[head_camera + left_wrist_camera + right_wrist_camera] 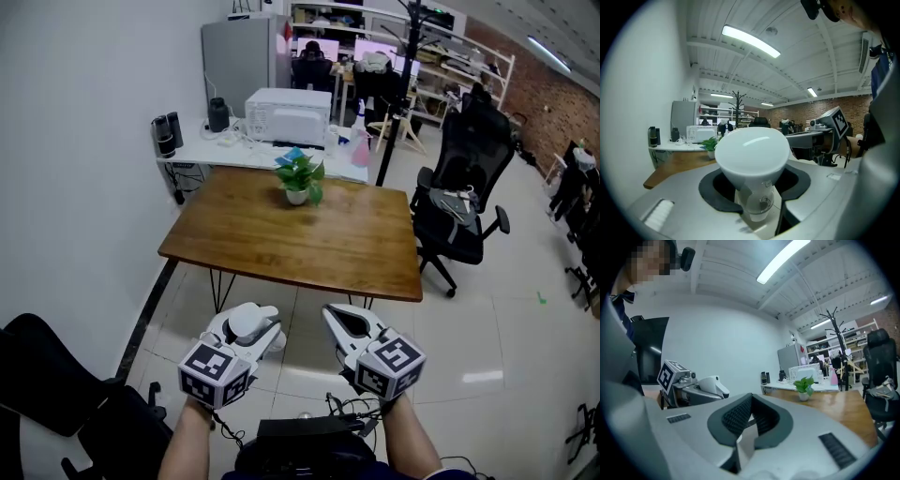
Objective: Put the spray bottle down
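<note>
Left gripper (253,336) is gripping the spray bottle (752,157) by its clear neck, white head uppermost (long axis apparently upright); right gripper (333,317), jaws together and empty, is hovering alongside; the wooden table (309,239) is lying ahead, nearer neither hand

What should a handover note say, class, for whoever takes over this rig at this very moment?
Left gripper: shut on the spray bottle, held in the air in front of the person.
Right gripper: jaws together, nothing between them, level with the left one.
Things: the wooden table is ahead, beyond both grippers; a potted plant stands near its far edge, and the rest of the top is bare.
Done: the bottle is in hand.
Left: it is not yet put down. Probably carry it forward, set it on the bare wood short of the plant, then open the left jaws.
</note>
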`<state>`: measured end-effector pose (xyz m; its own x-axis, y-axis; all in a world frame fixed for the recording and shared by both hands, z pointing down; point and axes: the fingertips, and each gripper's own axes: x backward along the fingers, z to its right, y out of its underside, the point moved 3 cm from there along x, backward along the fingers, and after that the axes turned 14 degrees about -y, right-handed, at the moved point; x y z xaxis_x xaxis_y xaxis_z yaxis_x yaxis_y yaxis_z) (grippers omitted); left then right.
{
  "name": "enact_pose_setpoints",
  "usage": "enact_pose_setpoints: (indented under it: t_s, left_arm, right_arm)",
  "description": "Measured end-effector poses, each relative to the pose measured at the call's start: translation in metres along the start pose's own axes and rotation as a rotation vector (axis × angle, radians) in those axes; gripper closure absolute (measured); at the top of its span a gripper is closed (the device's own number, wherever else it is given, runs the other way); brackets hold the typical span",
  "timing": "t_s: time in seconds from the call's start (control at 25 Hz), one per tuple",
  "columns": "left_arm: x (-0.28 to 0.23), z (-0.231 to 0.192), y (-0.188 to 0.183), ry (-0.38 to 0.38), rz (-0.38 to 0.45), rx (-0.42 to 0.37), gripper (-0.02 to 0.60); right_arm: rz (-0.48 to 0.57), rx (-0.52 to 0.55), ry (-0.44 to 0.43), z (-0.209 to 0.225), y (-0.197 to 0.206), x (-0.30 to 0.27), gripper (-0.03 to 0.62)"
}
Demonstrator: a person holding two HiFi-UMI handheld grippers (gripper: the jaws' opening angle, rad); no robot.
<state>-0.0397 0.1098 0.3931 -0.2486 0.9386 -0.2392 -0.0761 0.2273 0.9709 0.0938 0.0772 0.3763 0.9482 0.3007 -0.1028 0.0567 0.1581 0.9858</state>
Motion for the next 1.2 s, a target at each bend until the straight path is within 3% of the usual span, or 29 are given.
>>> enact_pose_setpoints:
  t_s: [0.48,0.76,1.2]
  left_arm:
    - [-0.058,-0.017,-0.043,-0.048,0.036,-0.007,0.377]
    - [-0.105,-0.045,-0.040,-0.025,0.017,-0.003,0.377]
    - [-0.217,-0.124,-0.053,0.070,-0.014,0.007,0.377]
  right_arm:
    - [0.031,0.085,-0.059,0.059,-0.042,-0.015,0.592]
    - [0.011,0.072,-0.050,0.099,-0.040,-0.047,0.592]
    - [-0.030,0.015,0.047,0.192,-0.046,-0.121,0.592]
